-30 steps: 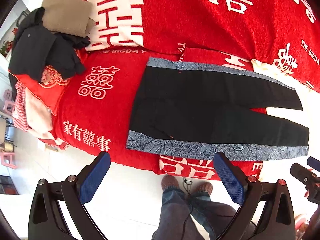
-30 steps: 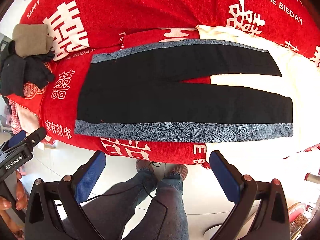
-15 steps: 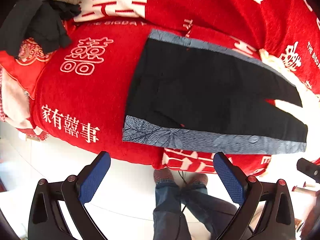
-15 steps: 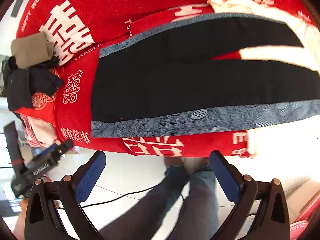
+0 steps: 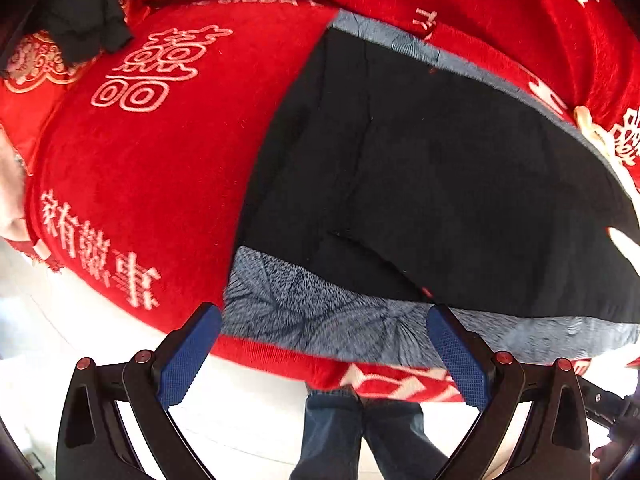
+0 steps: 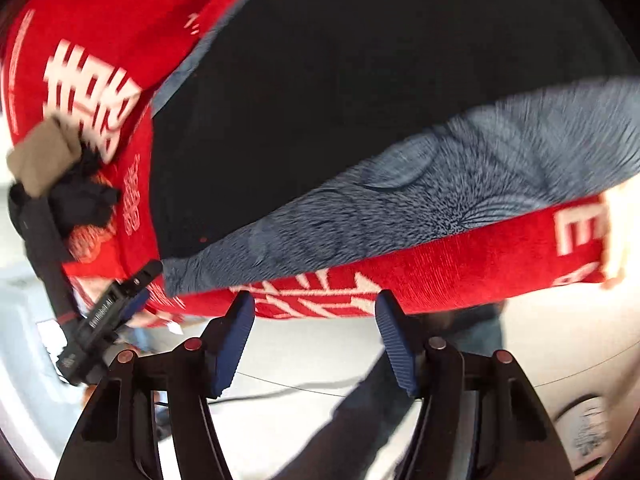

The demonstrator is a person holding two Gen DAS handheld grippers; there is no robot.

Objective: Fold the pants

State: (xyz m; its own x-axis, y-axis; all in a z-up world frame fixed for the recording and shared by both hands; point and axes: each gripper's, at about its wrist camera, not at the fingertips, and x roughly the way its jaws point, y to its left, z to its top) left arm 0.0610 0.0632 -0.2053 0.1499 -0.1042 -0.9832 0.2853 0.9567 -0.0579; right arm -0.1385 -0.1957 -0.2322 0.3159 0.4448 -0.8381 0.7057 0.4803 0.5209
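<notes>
Black pants (image 5: 432, 168) with grey leaf-patterned side bands lie flat on a red blanket (image 5: 140, 184), waist to the left. My left gripper (image 5: 320, 320) stands open just above the near grey band (image 5: 320, 320) by the waist corner, nothing between its blue pads. In the right wrist view the pants (image 6: 340, 80) fill the upper frame and the near grey band (image 6: 400, 196) runs across. My right gripper (image 6: 316, 308) is open, narrower than before, at the blanket's front edge (image 6: 380, 280) below that band. The left gripper (image 6: 116, 308) shows at the waist corner.
A pile of dark clothes (image 5: 80, 12) sits at the bed's far left, with a folded tan garment (image 6: 40, 156) on it. The person's jeans-clad legs (image 5: 360, 432) stand on the white floor (image 6: 300, 360) in front of the bed. A black cable (image 6: 280, 386) trails across the floor.
Both grippers have come down and in toward the pants' near grey edge. The left one now hovers over the waist corner; the right one's jaws have narrowed somewhat.
</notes>
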